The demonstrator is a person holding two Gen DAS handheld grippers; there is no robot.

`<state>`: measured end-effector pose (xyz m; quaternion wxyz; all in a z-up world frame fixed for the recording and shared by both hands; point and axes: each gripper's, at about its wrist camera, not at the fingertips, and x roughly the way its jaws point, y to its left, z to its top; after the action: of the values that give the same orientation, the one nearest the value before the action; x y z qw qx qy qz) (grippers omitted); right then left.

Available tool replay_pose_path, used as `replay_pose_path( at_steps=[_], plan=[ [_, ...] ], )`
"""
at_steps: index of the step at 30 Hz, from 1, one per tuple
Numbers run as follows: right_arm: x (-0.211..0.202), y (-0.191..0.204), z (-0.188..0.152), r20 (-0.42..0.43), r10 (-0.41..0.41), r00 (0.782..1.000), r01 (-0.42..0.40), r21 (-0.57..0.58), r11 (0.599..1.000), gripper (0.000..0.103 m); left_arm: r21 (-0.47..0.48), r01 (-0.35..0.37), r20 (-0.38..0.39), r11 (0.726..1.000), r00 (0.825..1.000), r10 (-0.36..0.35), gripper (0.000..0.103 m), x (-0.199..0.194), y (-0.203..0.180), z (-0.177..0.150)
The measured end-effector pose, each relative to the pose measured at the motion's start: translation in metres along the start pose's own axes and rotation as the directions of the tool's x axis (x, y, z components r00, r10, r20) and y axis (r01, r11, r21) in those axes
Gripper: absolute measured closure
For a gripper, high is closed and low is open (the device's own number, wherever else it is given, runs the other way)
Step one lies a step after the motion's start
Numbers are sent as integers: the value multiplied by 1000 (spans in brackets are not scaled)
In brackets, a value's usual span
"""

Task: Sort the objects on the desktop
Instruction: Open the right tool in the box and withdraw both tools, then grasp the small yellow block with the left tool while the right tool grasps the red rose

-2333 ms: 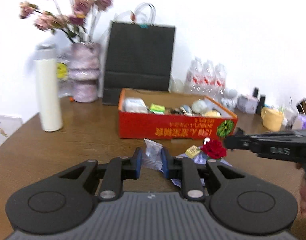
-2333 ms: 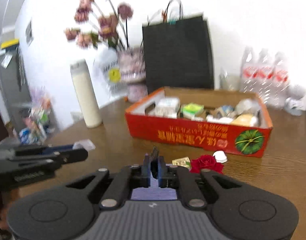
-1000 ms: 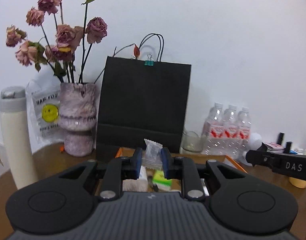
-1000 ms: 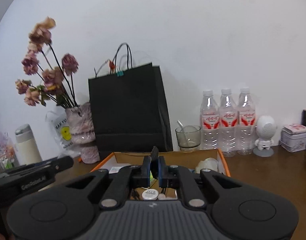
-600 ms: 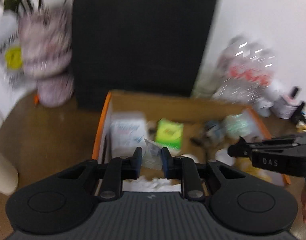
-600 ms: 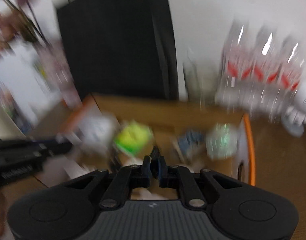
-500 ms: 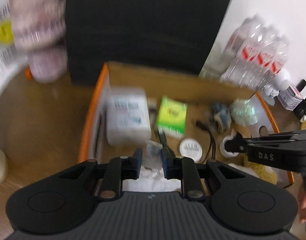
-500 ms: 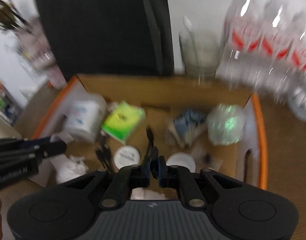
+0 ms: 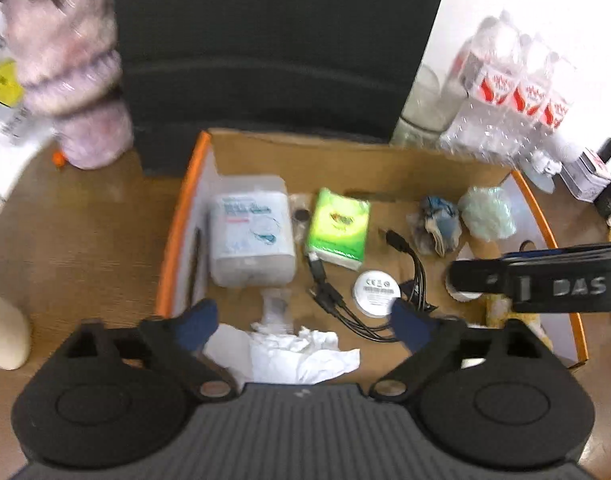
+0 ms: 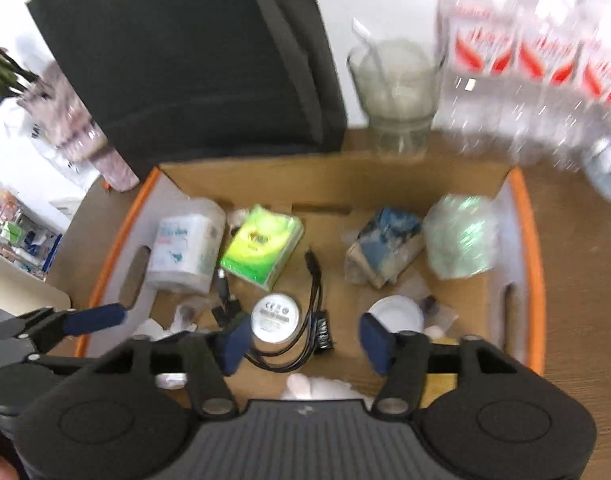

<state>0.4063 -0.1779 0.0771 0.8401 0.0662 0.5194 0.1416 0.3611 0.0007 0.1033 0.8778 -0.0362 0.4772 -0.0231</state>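
Note:
Both grippers hover over the orange-rimmed cardboard box [image 9: 177, 232], also in the right wrist view [image 10: 535, 280]. My left gripper [image 9: 303, 326] is open and empty; a small clear sachet [image 9: 275, 306] lies blurred just below it, above crumpled white tissue [image 9: 293, 354]. My right gripper [image 10: 303, 340] is open and empty above a black item [image 10: 323, 330] beside the black cable [image 10: 311, 292]. The right gripper [image 9: 545, 284] reaches in from the right of the left wrist view. The left gripper [image 10: 57, 326] shows at the left of the right wrist view.
The box holds a white tissue pack [image 9: 249, 232], a green packet [image 9: 339, 226], a round white disc [image 9: 377, 288], a blue-grey bundle [image 10: 385, 244] and a pale green puff [image 10: 461, 240]. Behind stand a black paper bag [image 9: 265, 48], a vase [image 9: 69, 68], a glass [image 10: 397, 92] and water bottles [image 10: 517, 60].
Both grippers tipped down over the box and opened. The left let go of the clear sachet, and the right let go of the thin dark thing it held.

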Motion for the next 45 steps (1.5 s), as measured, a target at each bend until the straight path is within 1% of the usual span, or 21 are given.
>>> replay_pose_path(
  at_steps=[1,3,5,7,10,12,13,15,17,19,21,22,24,26,29,33,35,36,39,42,45],
  plan=[
    [-11,2,-1,19,-28,999,28,-8,1000,27,-3,-11,10,1000,1000,11,0,-5,0,0],
    [-28,1,-4,51,-85,995,86,-21,996,17,-7,-46,8,999,999,46,0,-14,2,-4],
    [-40,2,-13,51,-123,991,124,-24,992,16,-37,-86,-8,996,996,85,0,-19,5,-8],
    [-45,-2,-23,46,-125,991,125,-10,992,16,-85,-122,-15,989,992,121,0,-22,9,-14],
    [-53,0,-44,58,-119,991,119,8,993,15,-66,-175,10,982,984,176,0,-31,6,-27],
    [-55,3,-58,74,-114,991,114,10,993,15,-34,-215,54,976,975,216,0,-38,0,-37],
    [-56,5,-65,91,-107,990,106,12,994,15,-15,-237,99,971,966,238,0,-46,-6,-45],
    [-63,9,-79,150,-100,984,99,14,995,15,7,-258,239,966,939,248,0,-66,-18,-64],
    [-73,12,-95,256,-107,961,110,2,994,15,-6,-258,336,966,910,245,0,-79,-24,-81],
    [-82,13,-114,369,-118,922,128,-3,992,15,-18,-218,440,976,875,203,0,-92,-25,-99],
    [-91,14,-137,493,-125,861,157,-24,987,15,-28,-202,519,979,834,187,0,-100,-27,-118],
    [-94,15,-150,545,-132,828,180,-36,983,14,-28,-204,542,979,819,186,0,-103,-28,-125],
    [-96,18,-169,602,-149,785,219,-44,975,14,-17,-196,577,980,799,170,0,-107,-31,-139],
    [-96,20,-184,625,-154,765,234,-46,971,14,-15,-189,580,982,798,162,0,-109,-35,-147],
    [-99,19,-197,633,-144,761,217,-39,975,14,-25,-157,564,987,813,144,0,-112,-33,-154],
    [-109,20,-214,639,-111,761,171,-32,985,14,-26,-146,558,989,819,136,0,-123,-28,-172],
    [-116,24,-227,632,-123,765,183,-31,983,14,-9,-138,564,990,817,119,0,-134,-24,-196],
    [-120,25,-238,635,-124,762,186,-31,982,12,-15,-150,564,989,815,132,0,-139,-22,-210],
    [-134,26,-278,638,-85,765,138,-35,990,6,-9,-163,573,987,807,139,0,-152,-13,-254],
    [-143,30,-315,615,-65,786,118,-46,992,6,19,-192,549,981,822,150,0,-157,-5,-288],
    [-150,36,-349,611,-74,788,122,-37,992,6,14,-167,559,986,819,131,0,-170,4,-322]
  ],
)
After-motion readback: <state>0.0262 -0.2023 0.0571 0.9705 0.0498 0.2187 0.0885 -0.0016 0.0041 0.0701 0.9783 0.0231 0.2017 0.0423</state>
